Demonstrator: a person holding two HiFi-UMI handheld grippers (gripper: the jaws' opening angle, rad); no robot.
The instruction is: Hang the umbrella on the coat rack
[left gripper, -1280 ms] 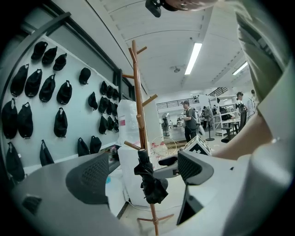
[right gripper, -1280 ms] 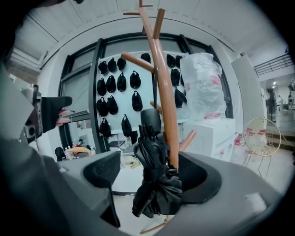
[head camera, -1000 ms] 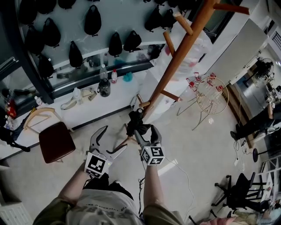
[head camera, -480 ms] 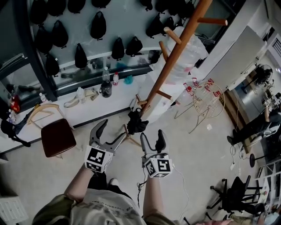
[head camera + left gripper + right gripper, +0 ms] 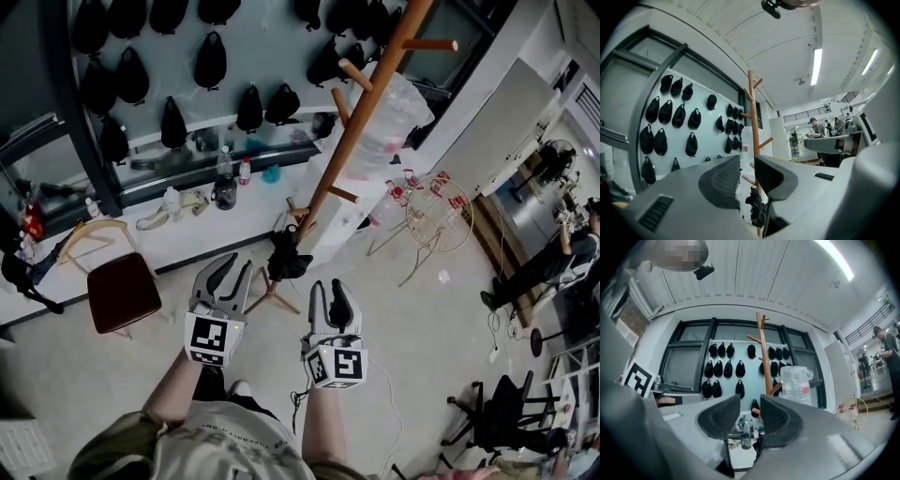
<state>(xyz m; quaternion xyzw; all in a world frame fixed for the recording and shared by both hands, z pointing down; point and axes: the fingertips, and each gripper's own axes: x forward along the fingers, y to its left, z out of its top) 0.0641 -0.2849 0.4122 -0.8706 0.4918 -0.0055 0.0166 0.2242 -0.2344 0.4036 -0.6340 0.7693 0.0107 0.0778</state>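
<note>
**Jaws empty, umbrella hung**

Your left gripper (image 5: 230,272) and right gripper (image 5: 333,292) have just been closing. Each still shows a narrow gap with nothing in it. The umbrella (image 5: 284,258) hangs from a low peg of the coat rack (image 5: 361,112), so the task looks finished.

umbrella (image 5: 284,258) 1 | coat rack (image 5: 352,131) 1 | hand-held grippers 2: left (image 5: 232,272), right (image 5: 330,292) | chair (image 5: 120,292) 1
</note>
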